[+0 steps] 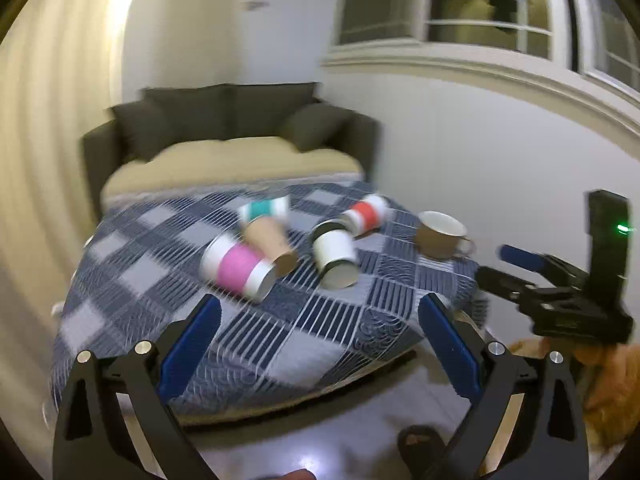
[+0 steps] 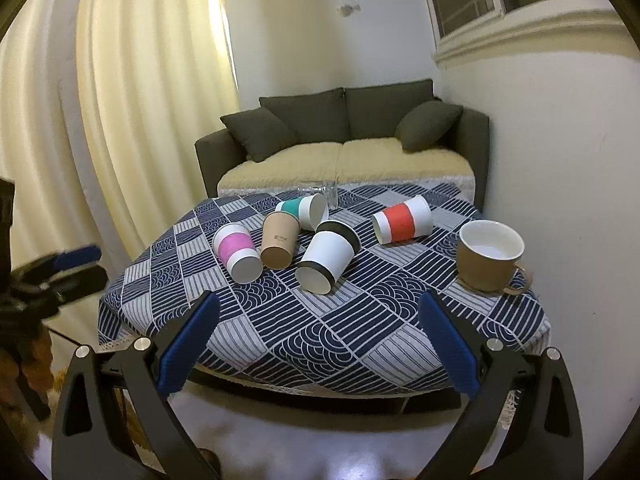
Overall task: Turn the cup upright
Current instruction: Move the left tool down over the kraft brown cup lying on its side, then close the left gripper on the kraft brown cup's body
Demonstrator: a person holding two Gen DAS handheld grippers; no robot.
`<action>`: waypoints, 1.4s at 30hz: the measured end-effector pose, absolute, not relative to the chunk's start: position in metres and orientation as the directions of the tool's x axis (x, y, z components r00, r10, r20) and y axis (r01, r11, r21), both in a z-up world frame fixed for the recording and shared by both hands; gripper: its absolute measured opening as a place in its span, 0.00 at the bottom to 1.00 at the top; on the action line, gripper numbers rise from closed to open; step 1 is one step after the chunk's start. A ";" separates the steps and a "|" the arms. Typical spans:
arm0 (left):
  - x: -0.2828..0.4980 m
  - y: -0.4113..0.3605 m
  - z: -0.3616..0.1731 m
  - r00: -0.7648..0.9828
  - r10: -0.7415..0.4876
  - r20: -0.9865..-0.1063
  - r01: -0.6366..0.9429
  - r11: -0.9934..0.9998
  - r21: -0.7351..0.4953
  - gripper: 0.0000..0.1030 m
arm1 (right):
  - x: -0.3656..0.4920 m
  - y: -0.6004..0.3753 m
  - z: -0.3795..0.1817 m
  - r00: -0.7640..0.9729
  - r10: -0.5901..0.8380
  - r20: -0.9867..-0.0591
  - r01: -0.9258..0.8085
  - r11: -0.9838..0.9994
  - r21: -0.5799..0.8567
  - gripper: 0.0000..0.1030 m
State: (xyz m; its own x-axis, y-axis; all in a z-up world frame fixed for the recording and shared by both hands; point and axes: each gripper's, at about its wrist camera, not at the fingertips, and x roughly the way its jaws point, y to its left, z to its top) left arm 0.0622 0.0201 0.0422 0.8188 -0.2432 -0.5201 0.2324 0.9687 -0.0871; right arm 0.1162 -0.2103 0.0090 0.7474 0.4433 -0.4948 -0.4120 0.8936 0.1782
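Several paper cups lie on their sides on the blue patterned tablecloth (image 2: 320, 340): a pink-banded cup (image 2: 237, 253), a plain brown cup (image 2: 279, 245), a teal-banded cup (image 2: 305, 209), a white cup with black rims (image 2: 327, 255) and a red-banded cup (image 2: 402, 219). A brown mug (image 2: 489, 256) stands upright at the right. My right gripper (image 2: 318, 312) is open and empty, short of the table's near edge. My left gripper (image 1: 320, 316) is open and empty over the near edge; its view is blurred and shows the pink-banded cup (image 1: 238, 268) and the white cup (image 1: 335, 254).
A dark sofa (image 2: 344, 136) with cushions stands behind the table. A clear glass (image 2: 318, 192) lies at the table's far edge. Curtains (image 2: 140, 120) hang at the left, a white wall (image 2: 560, 160) at the right. The right gripper shows in the left wrist view (image 1: 560, 280).
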 end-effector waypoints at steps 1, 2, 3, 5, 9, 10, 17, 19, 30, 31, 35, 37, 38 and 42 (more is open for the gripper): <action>0.070 0.020 0.049 0.810 -0.259 -0.527 0.266 0.962 -0.064 0.94 | 0.122 -0.211 0.010 0.742 0.450 -0.497 -0.410 0.891 0.195 0.95; 0.081 0.020 0.057 0.796 -0.273 -0.540 0.304 0.952 -0.033 0.94 | 0.129 -0.212 0.012 0.732 0.462 -0.502 -0.411 0.886 0.216 0.95; 0.090 0.020 0.062 0.786 -0.282 -0.551 0.330 0.944 -0.012 0.94 | 0.136 -0.212 0.015 0.725 0.469 -0.503 -0.411 0.882 0.231 0.95; 0.110 0.021 0.074 0.764 -0.295 -0.574 0.376 0.926 0.026 0.94 | 0.145 -0.212 0.019 0.722 0.478 -0.500 -0.410 0.878 0.246 0.95; 0.153 0.024 0.083 0.713 -0.282 -0.642 0.434 0.897 0.087 0.94 | 0.164 -0.210 0.025 0.714 0.486 -0.504 -0.415 0.874 0.255 0.95; 0.168 0.024 0.081 0.694 -0.263 -0.670 0.442 0.891 0.108 0.94 | 0.168 -0.209 0.025 0.712 0.487 -0.506 -0.415 0.873 0.256 0.95; 0.251 0.021 0.045 0.508 -0.225 -0.831 0.443 0.896 0.029 0.94 | 0.196 -0.204 0.005 0.682 0.501 -0.532 -0.400 0.865 0.302 0.95; 0.270 0.018 0.035 0.471 -0.221 -0.854 0.417 0.909 -0.005 0.93 | 0.203 -0.205 -0.006 0.668 0.505 -0.547 -0.391 0.863 0.319 0.95; 0.364 0.032 -0.021 0.332 -0.155 -0.930 0.033 0.988 -0.152 0.87 | 0.219 -0.228 -0.026 0.636 0.548 -0.544 -0.368 0.834 0.410 0.95; 0.369 0.032 -0.024 0.328 -0.146 -0.933 0.015 0.989 -0.150 0.87 | 0.219 -0.230 -0.026 0.636 0.551 -0.540 -0.365 0.832 0.417 0.95; 0.379 0.023 -0.033 0.309 -0.128 -0.942 -0.003 0.991 -0.135 0.87 | 0.222 -0.235 -0.027 0.630 0.559 -0.540 -0.356 0.825 0.439 0.95; 0.383 0.023 -0.042 0.286 -0.084 -0.955 -0.042 0.994 -0.100 0.87 | 0.222 -0.238 -0.028 0.625 0.563 -0.542 -0.352 0.822 0.448 0.95; 0.384 0.023 -0.046 0.282 -0.040 -0.958 -0.072 0.995 -0.063 0.87 | 0.222 -0.239 -0.027 0.622 0.565 -0.542 -0.349 0.820 0.454 0.95; 0.386 0.024 -0.055 0.272 -0.023 -0.962 -0.120 0.991 -0.058 0.87 | 0.221 -0.246 -0.025 0.624 0.576 -0.528 -0.337 0.808 0.483 0.95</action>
